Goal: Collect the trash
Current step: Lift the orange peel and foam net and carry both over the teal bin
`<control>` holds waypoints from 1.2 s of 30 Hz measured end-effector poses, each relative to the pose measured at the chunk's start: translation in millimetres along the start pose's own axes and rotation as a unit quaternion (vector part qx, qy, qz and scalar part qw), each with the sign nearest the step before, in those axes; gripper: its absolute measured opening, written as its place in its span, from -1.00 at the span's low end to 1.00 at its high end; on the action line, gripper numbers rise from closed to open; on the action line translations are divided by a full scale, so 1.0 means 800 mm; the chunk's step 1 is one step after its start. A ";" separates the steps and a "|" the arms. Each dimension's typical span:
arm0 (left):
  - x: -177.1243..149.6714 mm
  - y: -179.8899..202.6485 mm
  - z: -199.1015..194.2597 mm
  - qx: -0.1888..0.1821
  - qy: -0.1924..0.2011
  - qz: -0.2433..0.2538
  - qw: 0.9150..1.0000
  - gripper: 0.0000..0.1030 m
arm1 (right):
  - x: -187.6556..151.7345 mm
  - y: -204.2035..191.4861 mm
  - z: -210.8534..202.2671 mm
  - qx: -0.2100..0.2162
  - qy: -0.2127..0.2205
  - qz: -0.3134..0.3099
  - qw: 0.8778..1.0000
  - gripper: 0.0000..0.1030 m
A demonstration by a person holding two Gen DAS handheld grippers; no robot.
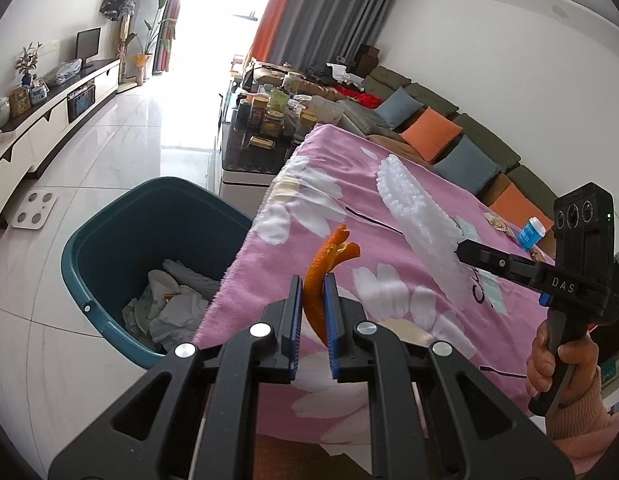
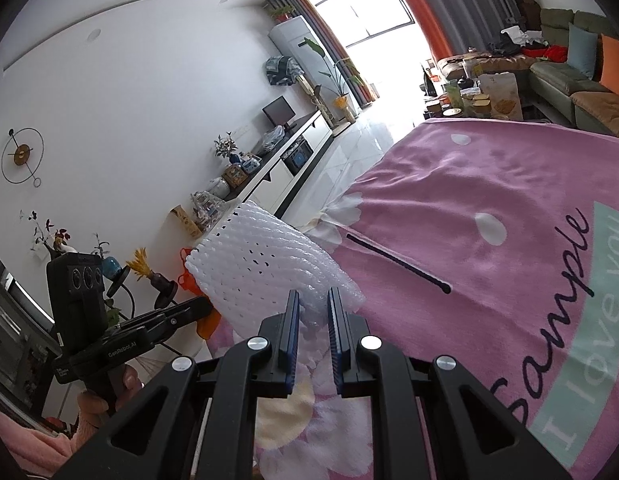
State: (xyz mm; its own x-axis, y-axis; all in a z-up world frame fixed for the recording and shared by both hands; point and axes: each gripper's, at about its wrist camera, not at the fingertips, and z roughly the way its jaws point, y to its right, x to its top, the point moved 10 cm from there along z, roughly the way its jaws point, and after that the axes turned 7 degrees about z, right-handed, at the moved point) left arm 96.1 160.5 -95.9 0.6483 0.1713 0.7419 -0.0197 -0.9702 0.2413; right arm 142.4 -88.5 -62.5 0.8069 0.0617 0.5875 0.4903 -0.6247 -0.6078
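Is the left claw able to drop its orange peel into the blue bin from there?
Probably yes. The left claw grips the orange peel by the pink blanket's edge; the open blue bin stands just beside, nothing between.

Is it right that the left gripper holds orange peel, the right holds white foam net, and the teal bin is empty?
Not quite: the bin isn't empty; the left wrist view shows crumpled paper inside. The peel and foam net are held as said.

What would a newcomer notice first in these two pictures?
The left hand-held gripper pinches a curled strip of orange peel above the pink flowered blanket. The right hand-held gripper holds a white foam fruit net over that blanket. A dark teal plastic bin with crumpled paper stands on the floor beside it.
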 end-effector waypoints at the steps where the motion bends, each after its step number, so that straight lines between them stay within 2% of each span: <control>1: 0.000 -0.002 0.000 0.001 0.001 -0.001 1.000 -0.78 | -0.001 0.000 0.001 0.000 -0.001 0.000 1.000 -0.76; 36: 0.001 -0.047 -0.023 0.028 0.016 -0.032 0.999 -0.78 | 0.001 -0.035 0.040 0.015 -0.031 -0.011 0.999 -0.76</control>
State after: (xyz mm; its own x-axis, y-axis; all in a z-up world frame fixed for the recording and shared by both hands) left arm 83.2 200.1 -93.0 0.6216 0.2379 0.7464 0.0643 -0.9651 0.2540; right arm 140.1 -46.1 -62.4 0.8142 0.1244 0.5671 0.5173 -0.5988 -0.6114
